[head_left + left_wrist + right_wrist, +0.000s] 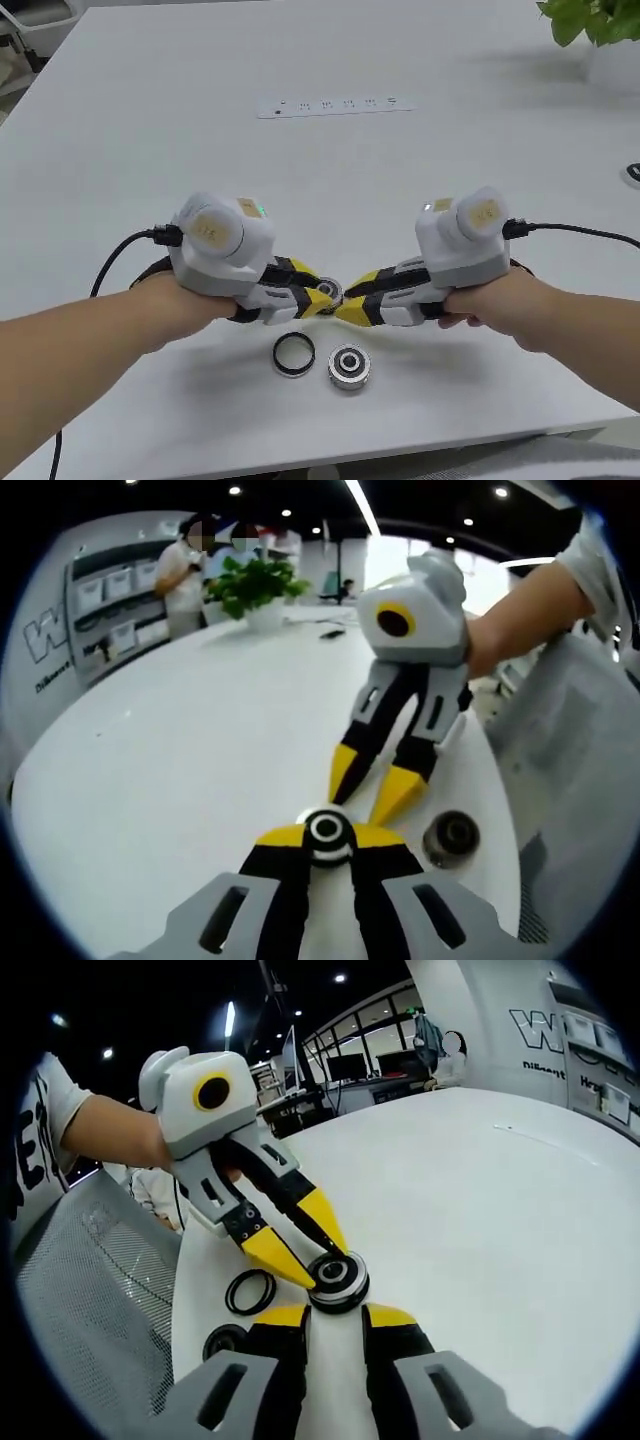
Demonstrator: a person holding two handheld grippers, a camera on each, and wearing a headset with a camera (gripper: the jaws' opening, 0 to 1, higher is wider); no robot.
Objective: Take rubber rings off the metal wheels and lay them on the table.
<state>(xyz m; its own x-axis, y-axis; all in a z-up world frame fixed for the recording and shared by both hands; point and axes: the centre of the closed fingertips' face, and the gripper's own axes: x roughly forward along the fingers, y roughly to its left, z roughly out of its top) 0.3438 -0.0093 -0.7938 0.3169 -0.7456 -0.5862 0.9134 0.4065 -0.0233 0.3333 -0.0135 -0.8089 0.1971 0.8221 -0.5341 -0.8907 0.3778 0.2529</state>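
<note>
1. One wheel was held up off the table between my two tongs, over the near part of the top. I could not tell for sure whether its rubber was still on. I judged this to be the wheel in hand.
2. My left tongs were clamped on that wheel, with a yellow tip on each side of it. My right tongs met it from the opposite side, jaws a little apart and tips at its rim. I could not tell whether they bit on anything.
3. One loose ring lay flat on the table on the near side of my hands, so I counted one ring as done. Just beside it, not touching, a second wheel lay flat. Its bright rim looked bare to me.
4. As I judged it, what was left was to get the rubber off the held wheel and lay it down by the loose ring.
5. Plenty of table lay open beyond my hands. A power strip sat well away toward the far side, and a plant stood at the far right corner.
6. The near edge ran close behind the loose ring and the second wheel. I reckoned a ring flicked toward me could roll off, so the far side seemed the safer place to lay it. A cable trailed from the left tongs across the top and might have dragged.
</note>
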